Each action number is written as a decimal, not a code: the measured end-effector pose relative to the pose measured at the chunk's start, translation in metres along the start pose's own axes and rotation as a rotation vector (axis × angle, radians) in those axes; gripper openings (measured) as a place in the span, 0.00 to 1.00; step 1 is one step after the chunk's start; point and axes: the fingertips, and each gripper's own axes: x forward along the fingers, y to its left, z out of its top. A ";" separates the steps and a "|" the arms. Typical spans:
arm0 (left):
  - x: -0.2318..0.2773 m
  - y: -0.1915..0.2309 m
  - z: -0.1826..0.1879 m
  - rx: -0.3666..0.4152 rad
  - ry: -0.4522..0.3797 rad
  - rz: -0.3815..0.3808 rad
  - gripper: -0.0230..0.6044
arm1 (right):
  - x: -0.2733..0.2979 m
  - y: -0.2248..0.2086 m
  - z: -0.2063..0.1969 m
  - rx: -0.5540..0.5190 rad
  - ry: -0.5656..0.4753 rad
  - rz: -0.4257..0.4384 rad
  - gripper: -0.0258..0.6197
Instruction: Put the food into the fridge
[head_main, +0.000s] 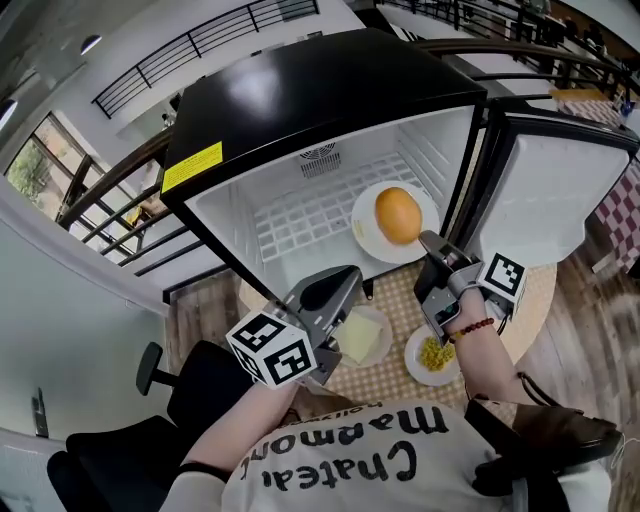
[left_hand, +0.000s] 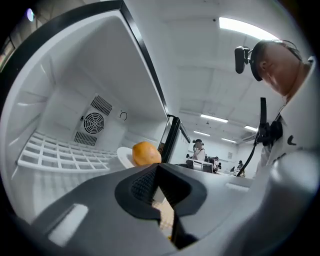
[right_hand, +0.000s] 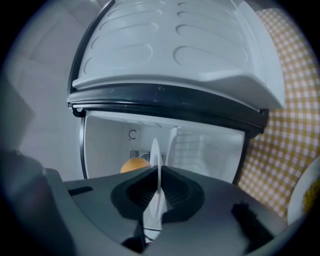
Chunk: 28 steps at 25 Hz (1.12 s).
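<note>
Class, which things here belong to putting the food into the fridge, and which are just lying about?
Job: fridge; white plate with round orange food, gripped by right gripper; plate of corn; plate with pale slice.
Lying about: office chair; checked tablecloth.

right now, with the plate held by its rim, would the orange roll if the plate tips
Probably: the orange is round and sits loose on a shallow plate, so a tilt could send it rolling. The right tongs pinch only one edge, so the far side likely wants to sag. The plate looks smooth and stiff, maybe slippery in that grip.
</note>
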 end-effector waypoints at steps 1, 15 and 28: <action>0.003 0.000 0.001 0.001 -0.001 -0.003 0.04 | 0.004 -0.001 0.002 -0.002 -0.002 -0.015 0.08; 0.019 0.018 -0.007 -0.010 0.012 0.050 0.04 | 0.055 -0.018 0.034 -0.010 -0.091 -0.117 0.08; 0.030 0.021 -0.004 0.003 -0.010 0.003 0.04 | 0.077 -0.010 0.047 -0.200 -0.092 -0.248 0.08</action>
